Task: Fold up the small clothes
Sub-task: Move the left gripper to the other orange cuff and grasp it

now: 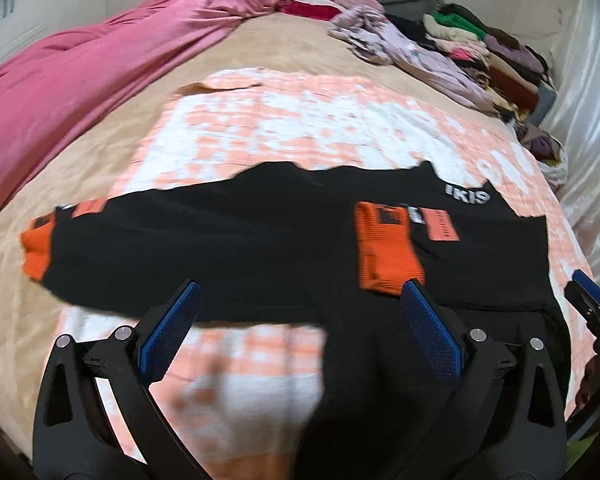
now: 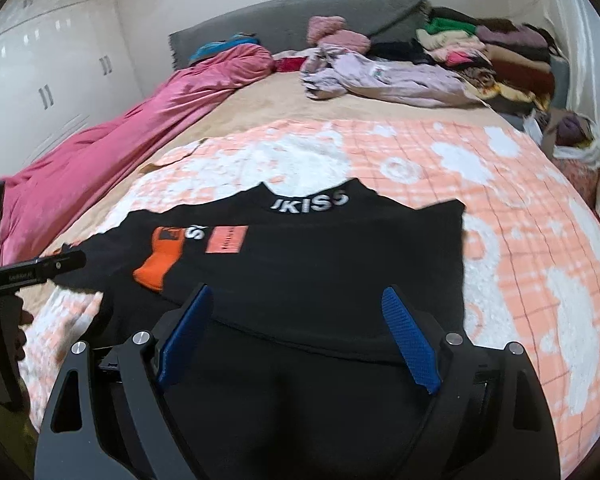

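A black sweatshirt (image 1: 260,240) with orange cuffs and white lettering lies spread on an orange-and-white checked blanket (image 1: 280,120). One sleeve is folded across the body, its orange cuff (image 1: 387,252) on the chest; the other orange cuff (image 1: 38,248) lies out at the left. My left gripper (image 1: 300,300) is open, over the shirt's near hem. My right gripper (image 2: 296,300) is open over the shirt's (image 2: 319,264) near edge, beside the folded cuff (image 2: 160,260). Both grippers are empty. The right gripper shows at the left wrist view's right edge (image 1: 591,300).
The bed has a tan sheet (image 1: 120,140). A pink duvet (image 1: 60,80) lies along the left side. A heap of loose clothes (image 2: 379,76) and stacked folded clothes (image 2: 499,60) sit at the head, by the grey headboard (image 2: 300,20). White wardrobes (image 2: 40,80) stand left.
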`<state>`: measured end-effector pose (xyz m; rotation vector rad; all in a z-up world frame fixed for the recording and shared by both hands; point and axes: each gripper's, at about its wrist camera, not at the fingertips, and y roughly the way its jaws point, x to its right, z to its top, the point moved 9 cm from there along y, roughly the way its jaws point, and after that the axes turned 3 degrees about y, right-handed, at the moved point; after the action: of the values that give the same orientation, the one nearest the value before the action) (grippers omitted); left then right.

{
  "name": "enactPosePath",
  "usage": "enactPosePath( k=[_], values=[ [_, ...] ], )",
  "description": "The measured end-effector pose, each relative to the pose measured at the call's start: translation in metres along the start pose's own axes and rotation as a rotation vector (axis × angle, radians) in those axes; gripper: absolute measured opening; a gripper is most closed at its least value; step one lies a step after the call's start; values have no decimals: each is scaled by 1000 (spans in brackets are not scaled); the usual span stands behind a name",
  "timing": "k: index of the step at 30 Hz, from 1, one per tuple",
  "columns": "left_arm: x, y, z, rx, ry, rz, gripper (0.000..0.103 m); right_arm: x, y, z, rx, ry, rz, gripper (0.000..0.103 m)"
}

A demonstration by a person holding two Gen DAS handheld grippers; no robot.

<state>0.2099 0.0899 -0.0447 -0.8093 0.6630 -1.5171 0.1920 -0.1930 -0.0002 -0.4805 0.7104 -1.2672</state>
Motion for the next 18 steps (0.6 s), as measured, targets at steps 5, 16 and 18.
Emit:
enactPosePath(
  k=[5,16,18],
  values=[
    [-44,-9,-4,11,-76,34,94,-20,4,-1,-12,-48,22,86],
    [-155,-24,-17,44,-302,124,94,-60,36,-14,-63,-143,95,86],
    [-175,-24,-21,47,-349,133,94,-69,40,-18,-70,-168,109,86]
  ],
)
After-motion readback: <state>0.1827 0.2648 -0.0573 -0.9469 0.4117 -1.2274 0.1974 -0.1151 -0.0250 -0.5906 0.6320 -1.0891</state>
